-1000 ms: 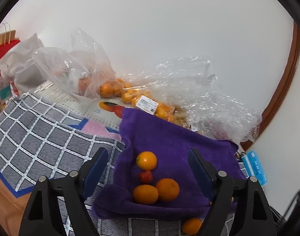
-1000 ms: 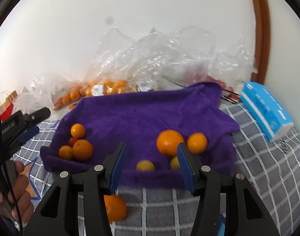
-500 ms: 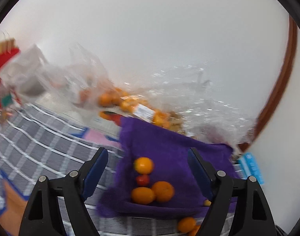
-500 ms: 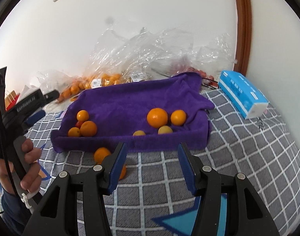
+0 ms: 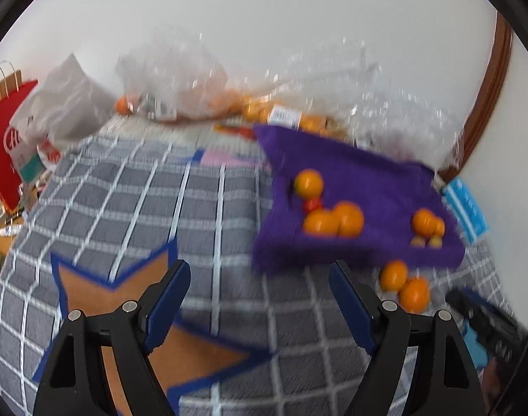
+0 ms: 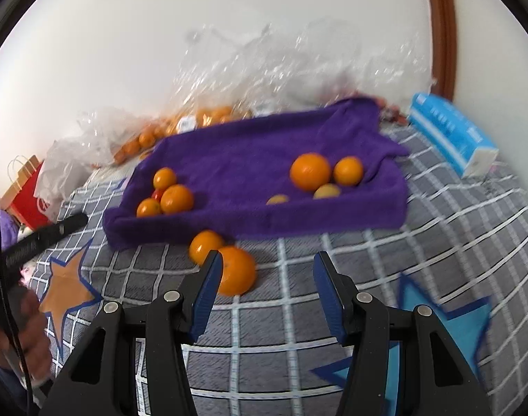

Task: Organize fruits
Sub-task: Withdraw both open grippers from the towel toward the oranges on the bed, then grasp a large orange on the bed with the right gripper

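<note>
While both views are blurred by motion, the layout is clear: a grey checked blanket [image 6: 420, 242] with white grid lines and star shapes carries a purple towel [image 6: 250, 159] with raised edges, forming a shallow tray. Inside it, at the left end, sits a cluster of three oranges [image 6: 170, 194] with a small red fruit [image 6: 157, 194] tucked between them. Toward the right end lie a large orange [image 6: 309, 172], a smaller orange [image 6: 348, 171] touching it, and two small yellowish fruits [image 6: 327, 191] just in front. Two loose oranges [image 6: 234, 270] rest on the blanket just outside the towel's near edge, touching each other.

The right hand-held gripper [image 6: 264, 298] hovers above the blanket with its blue-padded jaws spread and nothing between them; its left pad overlaps the nearer loose orange in the picture. The left hand-held gripper [image 5: 260, 303] also stands spread wide and empty, over a brown star, well apart from the towel. Crumpled clear plastic bags [image 6: 264, 59], some holding oranges, line the white wall. A blue tissue pack [image 6: 452, 135] lies right of the towel, a red paper bag [image 5: 4, 138] far left.
</note>
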Action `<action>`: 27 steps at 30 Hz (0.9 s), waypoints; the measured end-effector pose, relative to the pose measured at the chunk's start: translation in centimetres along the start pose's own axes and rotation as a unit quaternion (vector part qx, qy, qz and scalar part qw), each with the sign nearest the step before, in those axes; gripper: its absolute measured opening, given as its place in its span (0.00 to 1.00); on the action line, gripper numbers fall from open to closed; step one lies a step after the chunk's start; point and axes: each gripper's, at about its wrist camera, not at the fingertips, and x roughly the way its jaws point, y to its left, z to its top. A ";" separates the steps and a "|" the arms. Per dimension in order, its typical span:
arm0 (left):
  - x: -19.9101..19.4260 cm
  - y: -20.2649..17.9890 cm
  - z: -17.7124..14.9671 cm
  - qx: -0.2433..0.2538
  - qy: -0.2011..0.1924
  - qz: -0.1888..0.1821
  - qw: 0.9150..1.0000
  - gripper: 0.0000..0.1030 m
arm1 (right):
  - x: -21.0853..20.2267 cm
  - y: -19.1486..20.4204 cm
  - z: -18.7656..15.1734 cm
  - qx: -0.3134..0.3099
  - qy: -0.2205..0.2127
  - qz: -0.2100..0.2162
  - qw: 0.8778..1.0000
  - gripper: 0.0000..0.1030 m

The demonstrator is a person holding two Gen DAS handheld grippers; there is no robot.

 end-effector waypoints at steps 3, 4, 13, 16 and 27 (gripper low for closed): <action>0.2 0.5 -1.2 0.008 0.007 0.004 1.000 0.78 | 1.0 1.0 -0.5 -0.010 0.008 0.005 1.000 0.52; 0.3 0.6 -1.6 0.012 0.010 0.006 1.000 0.78 | 1.3 1.4 -0.6 -0.016 0.008 0.006 1.000 0.52; 1.4 1.3 -3.4 -0.008 0.017 0.028 0.999 0.70 | 4.2 2.2 -0.8 -0.025 0.030 0.006 0.999 0.52; 1.4 1.4 -3.5 -0.014 0.016 0.026 0.999 0.69 | 4.8 2.5 -1.1 -0.045 0.035 -0.004 0.998 0.52; 1.8 0.5 -3.5 0.024 0.029 0.051 0.998 0.63 | 5.7 1.8 -0.9 -0.021 0.029 -0.005 0.999 0.50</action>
